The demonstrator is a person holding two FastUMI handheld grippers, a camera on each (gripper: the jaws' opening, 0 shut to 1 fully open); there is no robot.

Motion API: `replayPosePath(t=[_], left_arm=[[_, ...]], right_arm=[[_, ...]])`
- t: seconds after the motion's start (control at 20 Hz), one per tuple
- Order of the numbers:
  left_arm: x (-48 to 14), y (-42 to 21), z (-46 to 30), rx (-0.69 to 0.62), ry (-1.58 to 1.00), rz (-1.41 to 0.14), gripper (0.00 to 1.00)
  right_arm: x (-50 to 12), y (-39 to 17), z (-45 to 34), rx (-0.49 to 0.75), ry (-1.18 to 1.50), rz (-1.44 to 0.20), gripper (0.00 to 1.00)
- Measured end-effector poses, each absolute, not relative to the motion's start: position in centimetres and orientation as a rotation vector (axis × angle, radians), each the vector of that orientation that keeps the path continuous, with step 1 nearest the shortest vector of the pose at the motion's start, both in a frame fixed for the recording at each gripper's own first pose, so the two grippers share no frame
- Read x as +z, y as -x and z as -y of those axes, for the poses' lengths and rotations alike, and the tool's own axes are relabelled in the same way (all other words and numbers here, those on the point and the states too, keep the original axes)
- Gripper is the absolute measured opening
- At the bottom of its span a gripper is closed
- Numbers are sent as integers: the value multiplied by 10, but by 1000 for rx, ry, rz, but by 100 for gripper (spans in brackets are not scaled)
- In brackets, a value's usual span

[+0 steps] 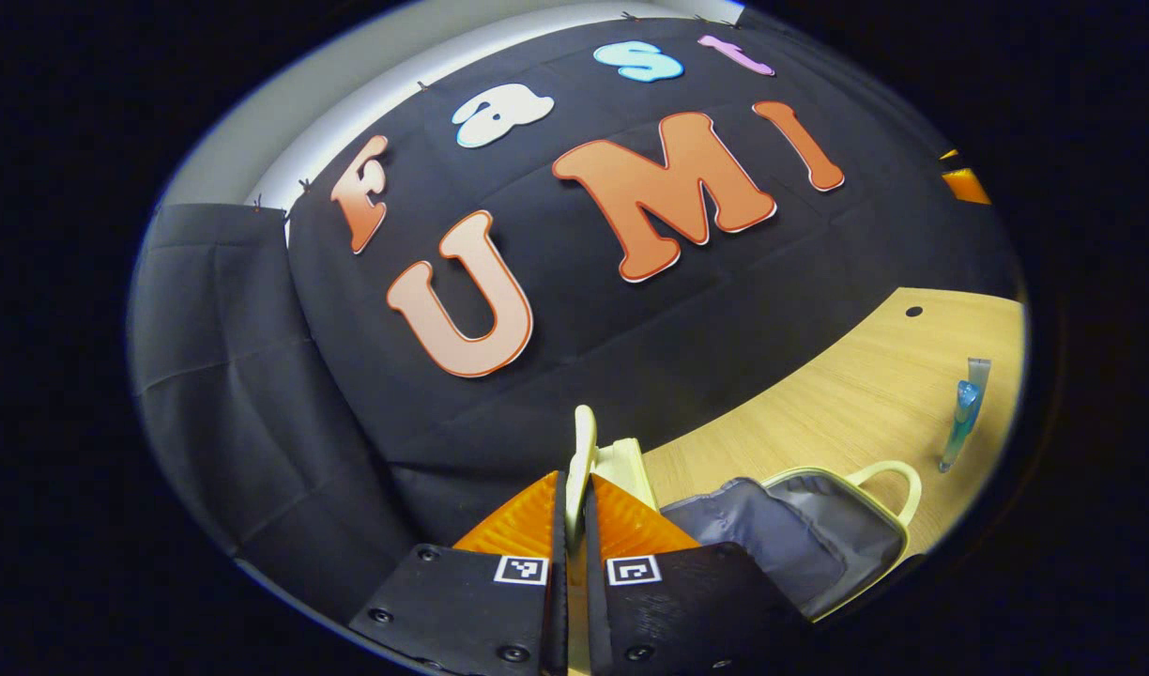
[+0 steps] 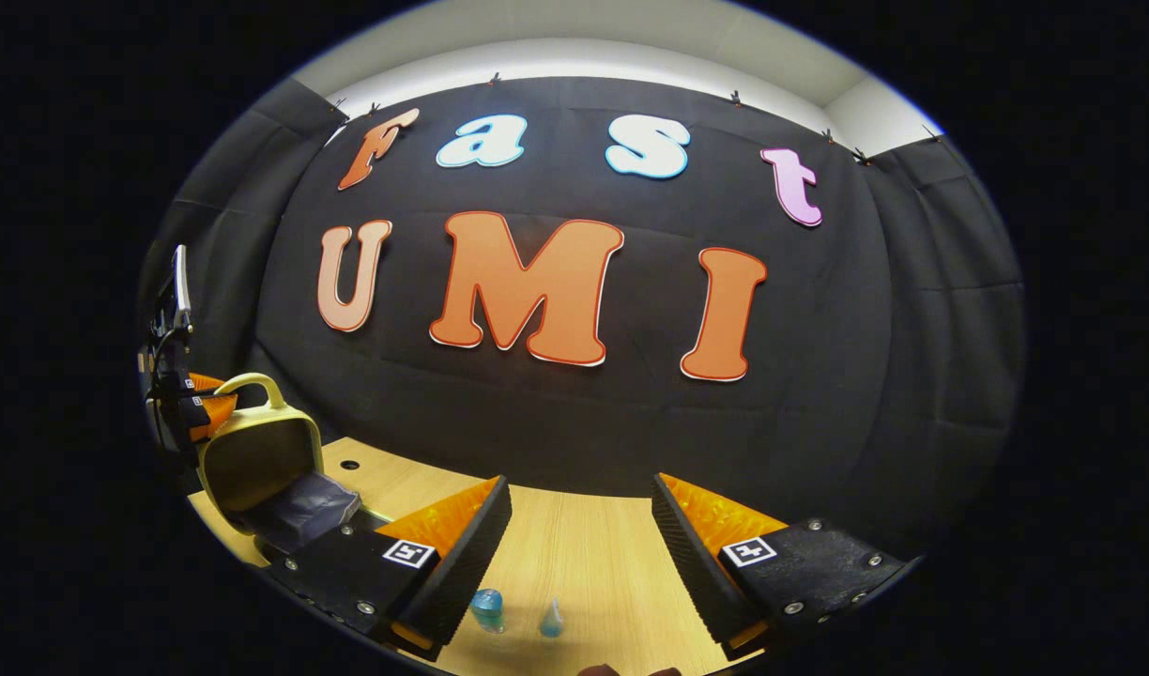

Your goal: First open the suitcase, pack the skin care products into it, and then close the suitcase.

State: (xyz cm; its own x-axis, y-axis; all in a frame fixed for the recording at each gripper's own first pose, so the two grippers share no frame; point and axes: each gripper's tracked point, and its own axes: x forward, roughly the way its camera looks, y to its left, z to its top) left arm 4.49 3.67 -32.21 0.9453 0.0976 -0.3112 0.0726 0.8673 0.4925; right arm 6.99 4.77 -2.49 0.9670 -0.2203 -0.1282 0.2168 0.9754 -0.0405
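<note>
The pale yellow suitcase (image 1: 800, 535) lies open on the wooden table (image 1: 819, 394), its grey lining showing. My left gripper (image 1: 574, 488) is shut on the edge of the raised lid (image 1: 584, 441), which stands up thin between its fingers. In the right gripper view the same suitcase (image 2: 255, 460) sits at the far left with its lid held upright by the left gripper (image 2: 185, 404). My right gripper (image 2: 582, 493) hangs open over the table, nothing between its fingers. Below it stand a blue-capped bottle (image 2: 487, 608) and a small blue item (image 2: 551, 620). A blue tube (image 1: 961, 418) stands upright right of the suitcase.
Black cloth walls close off the back and the sides of the booth. The table (image 2: 584, 554) has a small dark hole (image 1: 913, 311) near its far edge. Bare wood lies between the suitcase and the skin care items.
</note>
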Motion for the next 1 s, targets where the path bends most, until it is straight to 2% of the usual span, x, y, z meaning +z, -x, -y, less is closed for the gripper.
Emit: replayPosePath(t=[0.5,0.8,1.0], left_arm=[[-329,-42,-51,74,-481,-332,8],[-354,-37,-108,183,-421,-392,9],[-393,-26,-153,253,-378,-493,9]], right_arm=[[-28,-77,-88,-255,46,-181,95],[-24,-77,-102,-247,78,-192,95],[-29,-79,-110,-241,77,-220,95]])
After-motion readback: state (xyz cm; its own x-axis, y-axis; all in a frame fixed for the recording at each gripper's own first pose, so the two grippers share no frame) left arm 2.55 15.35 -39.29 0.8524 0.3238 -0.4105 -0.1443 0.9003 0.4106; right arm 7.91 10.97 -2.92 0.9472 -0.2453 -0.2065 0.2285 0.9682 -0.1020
